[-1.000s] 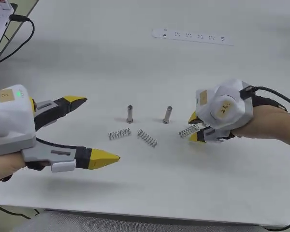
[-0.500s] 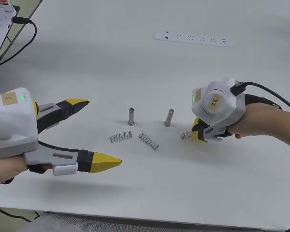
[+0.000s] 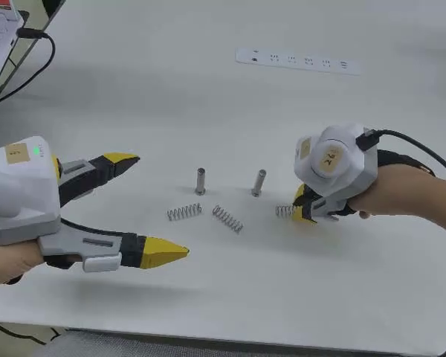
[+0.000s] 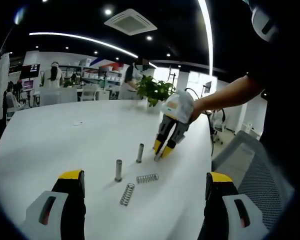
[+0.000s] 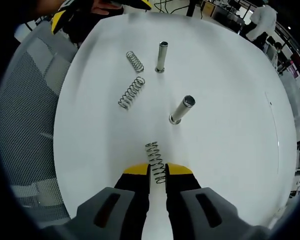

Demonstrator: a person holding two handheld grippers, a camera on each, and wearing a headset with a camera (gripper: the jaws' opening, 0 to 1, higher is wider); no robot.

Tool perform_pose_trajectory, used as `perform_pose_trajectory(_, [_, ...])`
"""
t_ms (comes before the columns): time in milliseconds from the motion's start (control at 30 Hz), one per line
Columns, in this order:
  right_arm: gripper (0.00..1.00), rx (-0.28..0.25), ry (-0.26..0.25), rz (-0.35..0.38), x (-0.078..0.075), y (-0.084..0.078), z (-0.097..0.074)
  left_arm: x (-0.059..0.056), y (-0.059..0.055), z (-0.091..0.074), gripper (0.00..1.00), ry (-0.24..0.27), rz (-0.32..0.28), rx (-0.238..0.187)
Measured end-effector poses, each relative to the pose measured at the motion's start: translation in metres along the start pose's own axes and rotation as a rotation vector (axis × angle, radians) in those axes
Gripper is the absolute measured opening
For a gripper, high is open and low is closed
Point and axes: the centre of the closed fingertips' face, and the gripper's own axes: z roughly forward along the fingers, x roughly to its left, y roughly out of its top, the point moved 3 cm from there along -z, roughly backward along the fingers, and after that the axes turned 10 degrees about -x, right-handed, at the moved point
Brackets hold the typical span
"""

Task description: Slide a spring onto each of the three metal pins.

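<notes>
Right gripper (image 5: 157,172) clenched on a spring (image 5: 154,156). The spring's rear end is hidden between the jaws, and its free end points at the near pin (image 5: 182,109) without touching it. In the head view the gripper's body covers most of its jaws. The far pin (image 5: 162,56) stands upright beyond. Two loose springs (image 5: 131,92) (image 5: 135,60) lie flat beside the pins. Left gripper (image 3: 162,205) released, jaws wide, well apart from the parts.

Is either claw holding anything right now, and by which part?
The right claw pinches a spring by its near end; the left claw is open, holding nothing.
</notes>
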Motion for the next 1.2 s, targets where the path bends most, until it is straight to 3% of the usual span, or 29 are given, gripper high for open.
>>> perform_pose_trajectory(600, [0.09,-0.081,-0.033,0.062,0.019,0.012,-0.036,-0.006,0.007,0.004,0.99,-0.008,0.012,-0.017])
perform_pose_trajectory(1067, [0.09,-0.116,-0.020,0.069,0.037,0.023,-0.047,-0.019,0.008,0.011,0.96,-0.043,0.016,-0.024])
perform_pose_trajectory(1200, [0.09,-0.131,-0.016,0.078,0.040,0.028,-0.048,-0.027,0.011,0.017,0.91,-0.078,0.019,-0.027])
